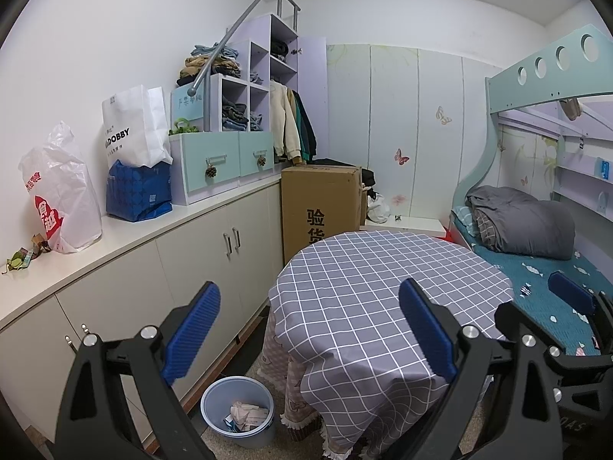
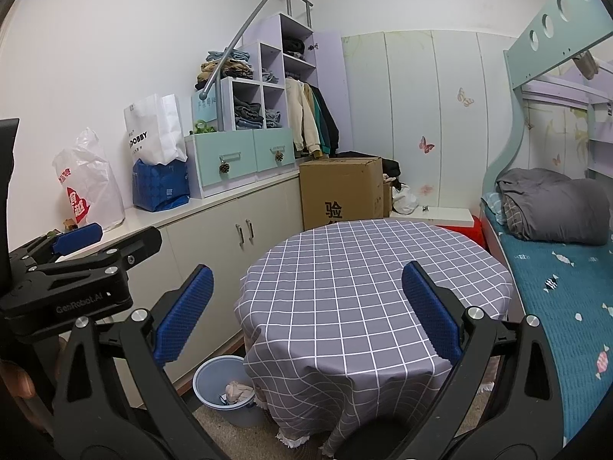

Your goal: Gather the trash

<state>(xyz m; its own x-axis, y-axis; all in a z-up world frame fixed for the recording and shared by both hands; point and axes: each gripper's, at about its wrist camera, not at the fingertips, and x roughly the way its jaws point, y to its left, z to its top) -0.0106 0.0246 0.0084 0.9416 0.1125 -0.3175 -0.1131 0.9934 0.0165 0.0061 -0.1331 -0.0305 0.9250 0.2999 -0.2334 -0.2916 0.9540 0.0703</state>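
Note:
A light blue waste bin [image 1: 237, 410] stands on the floor beside the round table, with crumpled paper trash [image 1: 247, 414] inside; it also shows in the right wrist view [image 2: 218, 387]. My left gripper [image 1: 310, 329] is open and empty, held above the table's near left edge. My right gripper [image 2: 306, 310] is open and empty over the table's near edge. The right gripper shows at the right of the left wrist view [image 1: 571, 299]. The left gripper shows at the left of the right wrist view [image 2: 76, 237]. Small wrappers [image 1: 23, 258] lie on the counter's left end.
A round table with a grey checked cloth [image 1: 383, 287] stands ahead. A white cabinet counter [image 1: 153, 226] along the left wall holds plastic and paper bags [image 1: 61, 195]. A cardboard box [image 1: 322, 203] stands behind the table. A bunk bed [image 1: 544, 237] is on the right.

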